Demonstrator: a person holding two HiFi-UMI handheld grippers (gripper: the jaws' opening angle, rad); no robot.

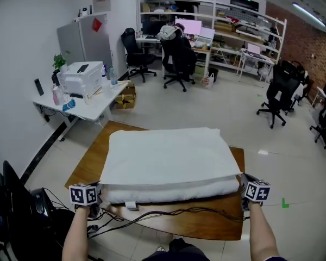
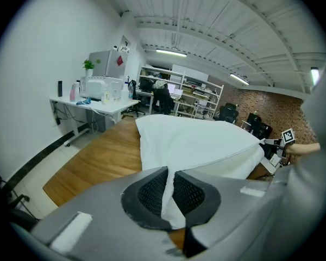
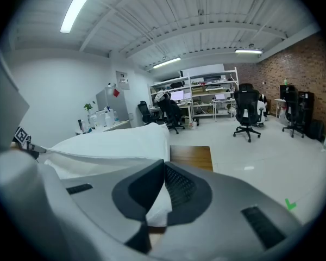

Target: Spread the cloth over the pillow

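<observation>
- Head view: a white cloth (image 1: pixel 168 155), smooth and thin, lies draped as a broad rectangle over a plump white pillow (image 1: pixel 176 192) on a brown wooden surface (image 1: pixel 220 224).
- Both have their long axis running left to right, parallel to the near edge of the surface.
- The cloth covers the top of the pillow. Its near hem is pulled taut in a straight line just above the pillow's rounded, puffy near side, which shows beneath it.
- Left claw (image 2: pixel 170 192) is clenched on the near-left corner of the cloth, with a fold of white fabric pinched between its dark, mesh-textured pads.
- Right claw (image 3: pixel 162 193) is likewise clamped on the near-right corner, with fabric bunched between its pads.
- Thin black cables (image 1: pixel 168 213) trail in loose curves along the near edge of the surface, in front of the pillow.
</observation>
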